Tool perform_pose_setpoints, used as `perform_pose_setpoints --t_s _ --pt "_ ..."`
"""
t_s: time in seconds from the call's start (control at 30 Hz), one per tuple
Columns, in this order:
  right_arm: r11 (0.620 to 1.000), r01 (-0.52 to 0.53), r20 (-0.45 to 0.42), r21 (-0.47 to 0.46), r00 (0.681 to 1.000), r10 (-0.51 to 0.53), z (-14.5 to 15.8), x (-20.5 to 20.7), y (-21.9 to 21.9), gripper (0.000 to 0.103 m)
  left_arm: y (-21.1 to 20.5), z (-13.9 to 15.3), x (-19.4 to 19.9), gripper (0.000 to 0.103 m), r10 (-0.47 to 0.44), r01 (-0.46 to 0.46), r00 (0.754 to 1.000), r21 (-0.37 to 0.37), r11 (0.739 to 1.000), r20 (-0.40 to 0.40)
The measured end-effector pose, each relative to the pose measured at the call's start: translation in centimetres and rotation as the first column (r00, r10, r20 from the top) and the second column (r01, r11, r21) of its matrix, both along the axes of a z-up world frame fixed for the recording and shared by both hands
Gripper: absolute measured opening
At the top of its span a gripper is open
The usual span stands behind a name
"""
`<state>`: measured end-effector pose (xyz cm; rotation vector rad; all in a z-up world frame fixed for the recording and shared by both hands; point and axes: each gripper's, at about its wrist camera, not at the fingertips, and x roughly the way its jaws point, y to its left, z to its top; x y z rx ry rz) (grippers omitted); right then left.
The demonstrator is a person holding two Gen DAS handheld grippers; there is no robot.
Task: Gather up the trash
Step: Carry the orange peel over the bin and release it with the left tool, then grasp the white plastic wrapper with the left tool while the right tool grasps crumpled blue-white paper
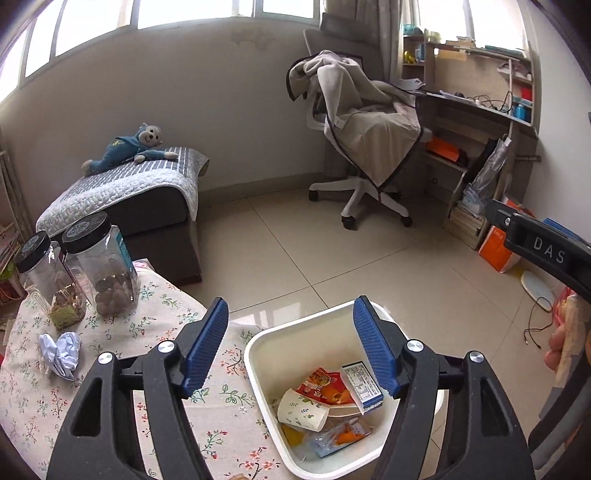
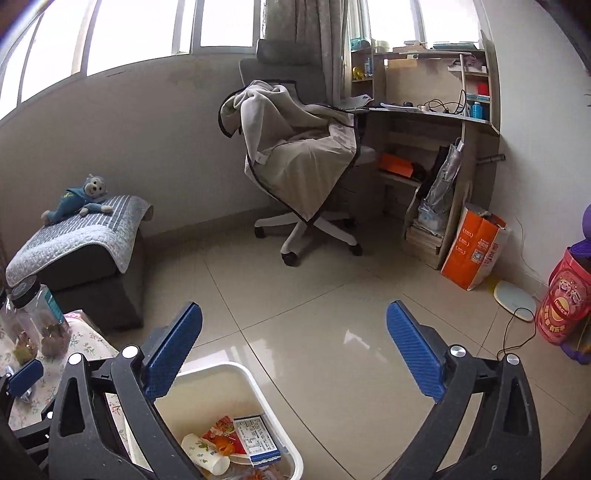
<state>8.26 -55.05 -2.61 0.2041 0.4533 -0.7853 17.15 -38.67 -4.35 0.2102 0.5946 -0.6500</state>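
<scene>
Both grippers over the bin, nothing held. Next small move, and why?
Probably swing the left gripper left toward the crumpled paper on the table. Both the left and right gripper are open and hold nothing, the bin already holds a cup and wrappers, and the paper looks like the only trash left.

Blown-out daylight from windows (image 1: 184, 14), floor glare (image 2: 351, 339), fisheye-warped dark corners, sharp focus
</scene>
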Motion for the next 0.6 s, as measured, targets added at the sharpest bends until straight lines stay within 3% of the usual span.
perform_pose_setpoints --t_s 0.23,0.6 --pt "0.996 -0.058 -0.048 -0.067 0.997 0.055 0.0 1.6 3.0 0.096 2.8 0.7 2.0 0.082 0.114 -0.114 0.994 -0.018 0.993 -0.005" --pt "0.974 -0.198 -0.117 -0.110 0.976 0.185 0.1 5.5 8.8 0.096 8.7 0.6 5.3 0.083 0.250 -0.250 0.968 -0.015 0.968 -0.025"
